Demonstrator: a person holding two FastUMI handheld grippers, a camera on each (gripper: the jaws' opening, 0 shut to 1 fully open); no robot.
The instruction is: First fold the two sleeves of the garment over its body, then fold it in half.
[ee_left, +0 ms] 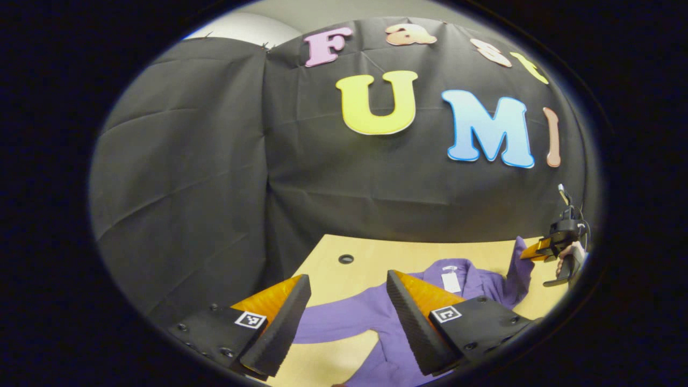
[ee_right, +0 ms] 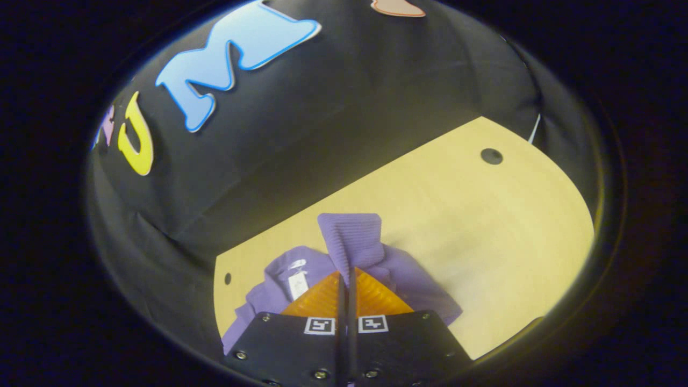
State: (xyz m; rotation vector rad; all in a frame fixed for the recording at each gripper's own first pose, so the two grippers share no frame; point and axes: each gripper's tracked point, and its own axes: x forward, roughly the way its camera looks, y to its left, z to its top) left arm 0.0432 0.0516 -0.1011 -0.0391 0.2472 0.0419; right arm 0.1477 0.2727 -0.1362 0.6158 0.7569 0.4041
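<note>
A purple long-sleeved garment (ee_left: 376,317) lies on the pale wooden table (ee_left: 376,252), its collar and white tag toward the back. In the left gripper view my left gripper (ee_left: 348,290) hangs open above the garment's left sleeve (ee_left: 328,322), with nothing between its fingers. At the right edge of that view a hand holds the right gripper (ee_left: 529,251), which pinches the right sleeve's cuff and lifts it off the table. In the right gripper view my right gripper (ee_right: 346,279) is shut on that ribbed cuff (ee_right: 352,239), which sticks up past the fingertips, the garment's body (ee_right: 414,285) below.
The table (ee_right: 484,226) has round cable holes (ee_left: 345,258) (ee_right: 491,156) near its back corners. Bare tabletop stretches to the right of the garment in the right gripper view. The black cloth wall stands close behind the table's far edge.
</note>
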